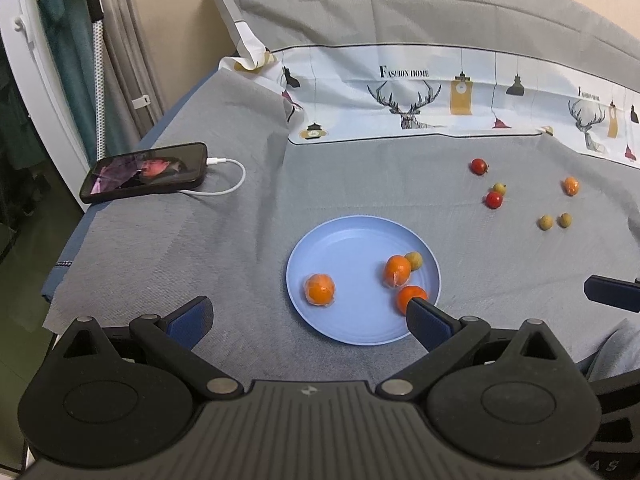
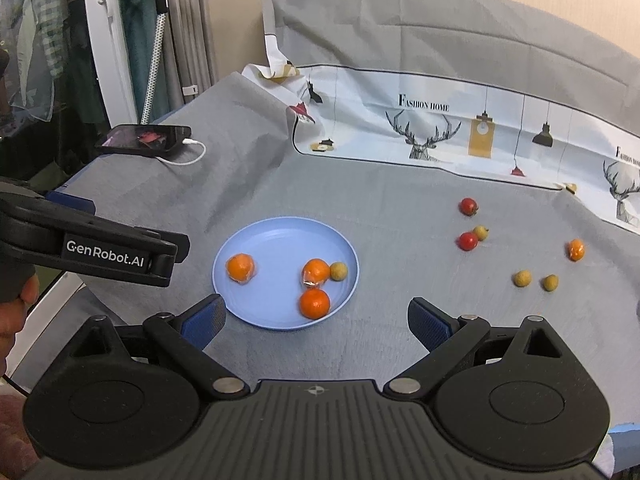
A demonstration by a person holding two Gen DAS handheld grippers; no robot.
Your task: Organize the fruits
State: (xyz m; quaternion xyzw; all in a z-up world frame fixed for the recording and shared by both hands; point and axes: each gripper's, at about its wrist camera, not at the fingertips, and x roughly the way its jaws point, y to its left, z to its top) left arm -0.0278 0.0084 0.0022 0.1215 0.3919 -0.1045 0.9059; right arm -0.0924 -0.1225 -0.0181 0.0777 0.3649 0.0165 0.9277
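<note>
A blue plate (image 1: 344, 240) (image 2: 276, 236) lies on the grey cloth and holds three oranges (image 1: 320, 289) (image 2: 240, 267) and one small yellowish fruit (image 1: 414, 260) (image 2: 338, 271). To its right on the cloth lie two red fruits (image 1: 494, 199) (image 2: 467, 241), a wrapped orange (image 1: 571, 186) (image 2: 575, 249) and three small yellowish fruits (image 1: 545, 223) (image 2: 522, 278). My left gripper (image 1: 308, 316) is open and empty at the plate's near edge. My right gripper (image 2: 316, 322) is open and empty just in front of the plate. The left gripper's body (image 2: 92, 248) shows at the left of the right wrist view.
A phone (image 1: 146, 172) (image 2: 144, 140) with a white charging cable lies at the cloth's far left, near the table edge. A printed white cloth (image 1: 440, 96) (image 2: 460, 128) rises along the back. Curtains and a white frame stand at the left.
</note>
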